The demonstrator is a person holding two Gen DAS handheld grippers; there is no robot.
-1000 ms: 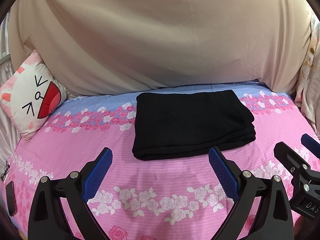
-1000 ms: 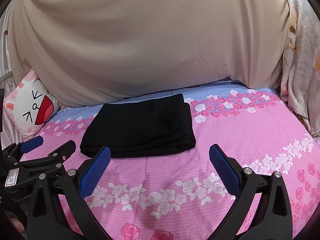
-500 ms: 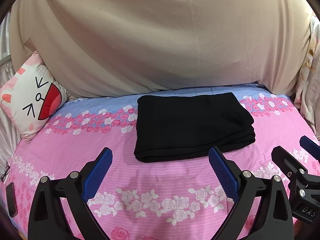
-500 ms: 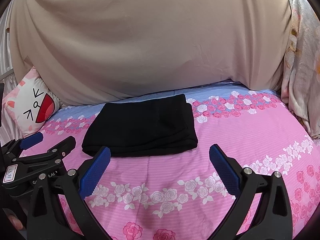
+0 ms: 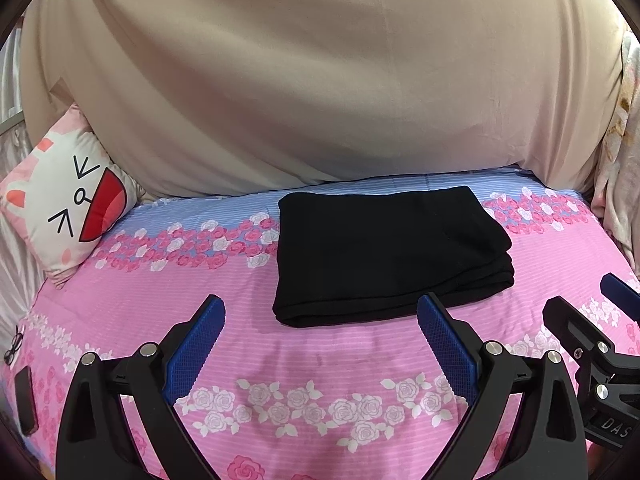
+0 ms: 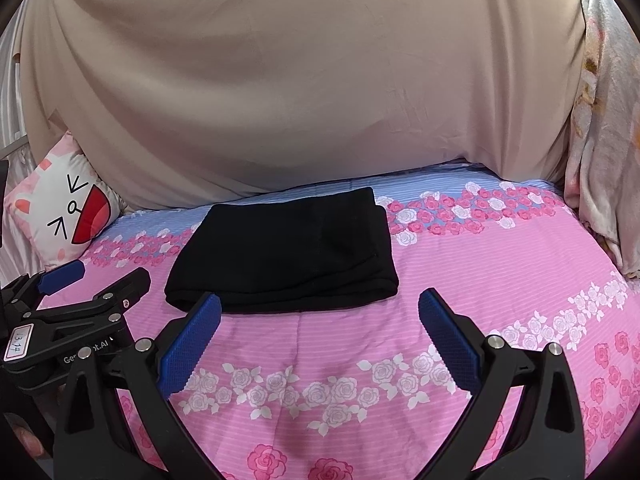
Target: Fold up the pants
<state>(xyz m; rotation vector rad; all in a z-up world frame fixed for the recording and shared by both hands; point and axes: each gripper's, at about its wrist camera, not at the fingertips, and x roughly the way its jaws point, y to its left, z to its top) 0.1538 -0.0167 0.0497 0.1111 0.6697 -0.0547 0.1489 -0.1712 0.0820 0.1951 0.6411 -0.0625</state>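
Jaws spread wide on left gripper (image 5: 320,340) and right gripper (image 6: 320,336), both empty, held near the pants (image 5: 390,254), which lie folded on the bedspread (image 5: 300,352). Likely finished; a stray fingertip snagging the near fold could reopen the stack.

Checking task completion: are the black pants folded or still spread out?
Folded. The black pants lie as a compact stacked rectangle on the pink bedspread, layered edges showing at one end.
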